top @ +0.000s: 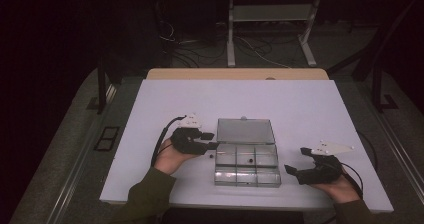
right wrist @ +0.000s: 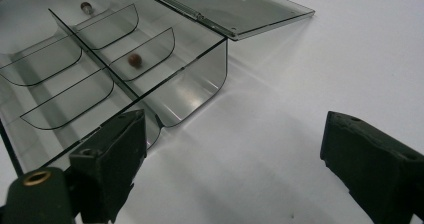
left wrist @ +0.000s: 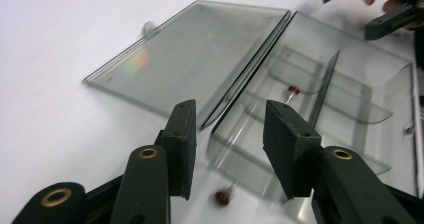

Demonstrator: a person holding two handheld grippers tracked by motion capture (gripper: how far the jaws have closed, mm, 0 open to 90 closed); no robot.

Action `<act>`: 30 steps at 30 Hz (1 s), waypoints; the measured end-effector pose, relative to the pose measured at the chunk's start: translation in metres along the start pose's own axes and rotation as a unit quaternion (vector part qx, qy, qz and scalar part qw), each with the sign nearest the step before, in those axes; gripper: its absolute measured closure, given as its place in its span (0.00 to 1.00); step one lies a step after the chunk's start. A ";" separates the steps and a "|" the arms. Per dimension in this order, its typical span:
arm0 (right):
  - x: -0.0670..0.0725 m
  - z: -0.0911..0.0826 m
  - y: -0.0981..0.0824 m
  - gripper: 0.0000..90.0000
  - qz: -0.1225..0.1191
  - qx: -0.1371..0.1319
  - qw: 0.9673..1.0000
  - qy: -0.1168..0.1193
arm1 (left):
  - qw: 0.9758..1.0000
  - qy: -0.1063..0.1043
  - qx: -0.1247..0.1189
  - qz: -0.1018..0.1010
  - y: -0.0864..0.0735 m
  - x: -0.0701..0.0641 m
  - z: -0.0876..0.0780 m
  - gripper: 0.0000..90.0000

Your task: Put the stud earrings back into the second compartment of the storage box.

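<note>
My left gripper has jaws parted a moderate gap, holding nothing; the tips sit just beside the left wall of the clear compartment box, touch or not I can't tell. In the left gripper view a small dark red bead lies on the white table between and below my jaws, just outside the box wall, blurred. Another red bead sits inside a compartment. My left hand grips from behind, forearm angled in from bottom left. My right gripper has jaws spread wide, empty, off the table beside the box's right near corner, not touching it. My right hand sits low near the table's front edge. Box lid lies flat open behind the box. The right gripper view shows two beads in separate compartments.
</note>
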State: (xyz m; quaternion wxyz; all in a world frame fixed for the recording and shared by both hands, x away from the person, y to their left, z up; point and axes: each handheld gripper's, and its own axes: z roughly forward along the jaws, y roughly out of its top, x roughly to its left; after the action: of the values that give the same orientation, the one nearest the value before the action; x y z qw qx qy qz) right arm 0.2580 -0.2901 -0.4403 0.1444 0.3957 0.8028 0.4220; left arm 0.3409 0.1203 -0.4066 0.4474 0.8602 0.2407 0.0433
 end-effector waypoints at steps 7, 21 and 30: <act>0.000 0.000 0.000 0.12 0.000 0.000 1.000 0.000 | 1.000 0.013 0.018 0.004 -0.017 0.004 -0.001 0.70; 0.000 0.000 0.000 0.12 0.000 0.002 1.000 0.001 | 0.998 -0.012 0.044 0.031 -0.025 0.005 0.014 0.73; 0.000 0.000 0.000 0.12 0.001 0.002 1.000 0.001 | 0.997 -0.034 0.053 0.042 -0.029 0.007 0.021 0.74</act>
State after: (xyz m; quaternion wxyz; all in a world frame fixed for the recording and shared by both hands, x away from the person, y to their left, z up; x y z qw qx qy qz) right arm 0.2582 -0.2904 -0.4409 0.1425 0.3960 0.8036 0.4209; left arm 0.3422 0.1220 -0.4434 0.4074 0.8929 0.1909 0.0196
